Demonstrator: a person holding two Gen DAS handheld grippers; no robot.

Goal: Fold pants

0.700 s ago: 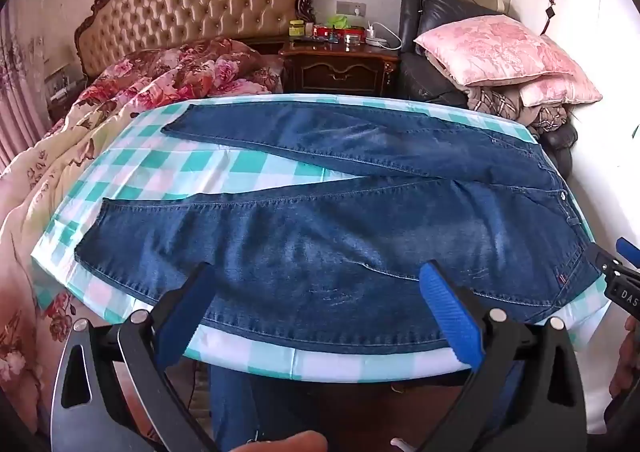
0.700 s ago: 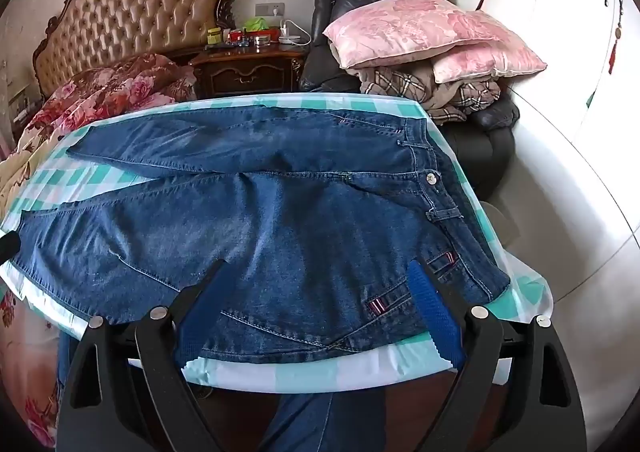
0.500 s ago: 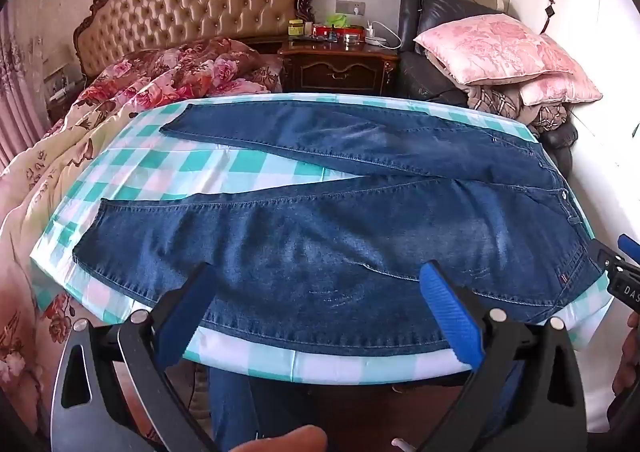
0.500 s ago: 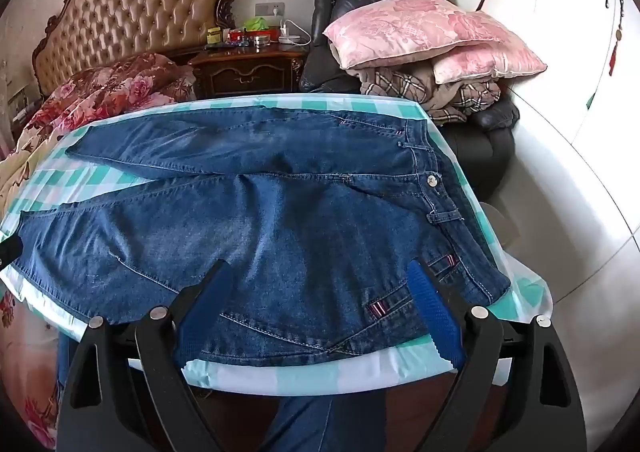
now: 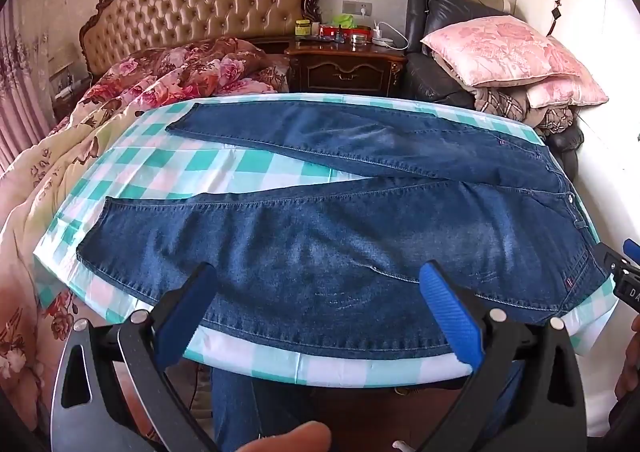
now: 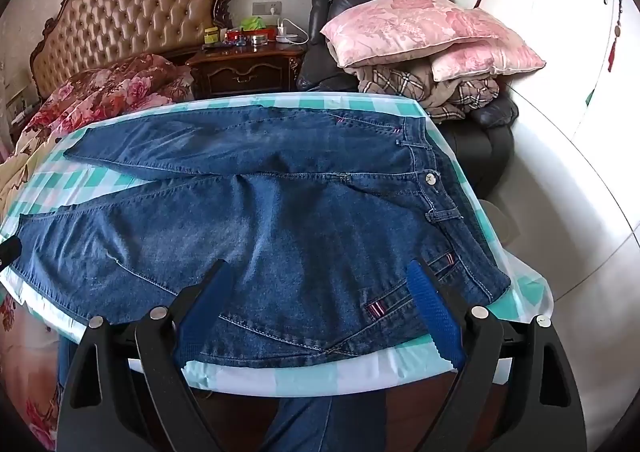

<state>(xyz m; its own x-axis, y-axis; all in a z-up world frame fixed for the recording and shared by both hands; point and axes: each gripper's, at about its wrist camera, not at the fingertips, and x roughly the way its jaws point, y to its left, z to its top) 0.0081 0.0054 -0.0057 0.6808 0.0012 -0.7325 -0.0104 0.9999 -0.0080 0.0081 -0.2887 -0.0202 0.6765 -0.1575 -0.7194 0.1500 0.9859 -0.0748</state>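
Blue jeans (image 5: 320, 236) lie flat on a table with a green-and-white checked cloth (image 5: 224, 167), legs spread to the left in a V, waistband at the right (image 6: 436, 191). My left gripper (image 5: 316, 292) is open and empty above the near leg, by the table's front edge. My right gripper (image 6: 320, 284) is open and empty above the hip and pocket area (image 6: 376, 308) near the front edge. The right gripper's tip shows at the right edge of the left wrist view (image 5: 624, 272).
A bed with a floral quilt (image 5: 80, 123) and tufted headboard (image 5: 192, 11) lies left of the table. A wooden nightstand (image 5: 344, 67) stands behind. A black armchair piled with pink pillows (image 6: 416, 27) sits at the back right. White cupboard doors (image 6: 560, 51) stand right.
Both grippers have shifted slightly forward over the jeans. The jeans have not moved and both grippers stay open.
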